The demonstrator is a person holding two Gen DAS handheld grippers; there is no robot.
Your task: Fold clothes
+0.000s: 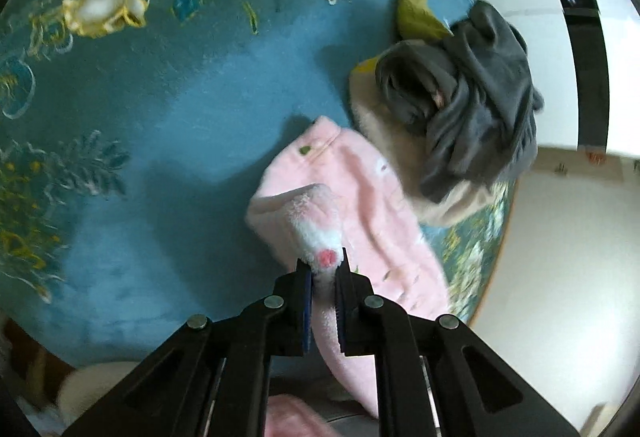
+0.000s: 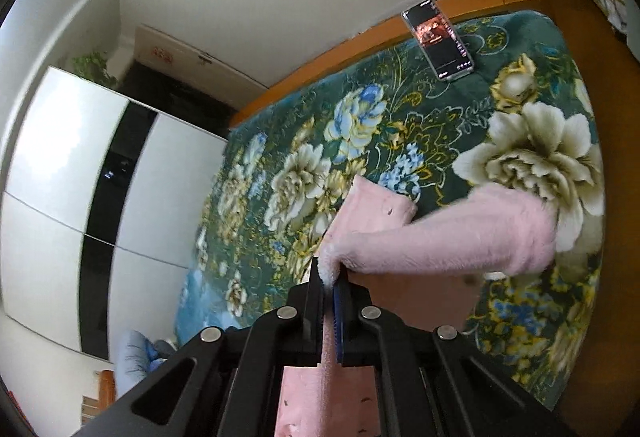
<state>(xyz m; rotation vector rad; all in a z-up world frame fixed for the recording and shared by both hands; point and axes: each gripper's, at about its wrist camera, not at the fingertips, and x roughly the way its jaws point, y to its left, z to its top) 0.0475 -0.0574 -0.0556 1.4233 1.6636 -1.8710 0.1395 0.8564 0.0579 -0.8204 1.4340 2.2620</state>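
Note:
A fluffy pink garment point(image 1: 360, 197) hangs over the bed's teal floral blanket point(image 1: 168, 125). My left gripper point(image 1: 323, 269) is shut on a white-and-pink edge of it, and the rest drapes away to the right and down. In the right wrist view my right gripper point(image 2: 329, 277) is shut on another edge of the same pink garment point(image 2: 460, 237), which stretches to the right above the floral blanket point(image 2: 360, 141). A pink flap sticks up behind it.
A heap of clothes lies near the bed's edge: a dark grey garment point(image 1: 472, 97) on a cream one point(image 1: 384, 133), with an olive piece point(image 1: 416, 13) behind. A phone point(image 2: 438, 39) leans on the orange headboard point(image 2: 360, 49). A white and black wardrobe point(image 2: 72, 173) stands beside the bed.

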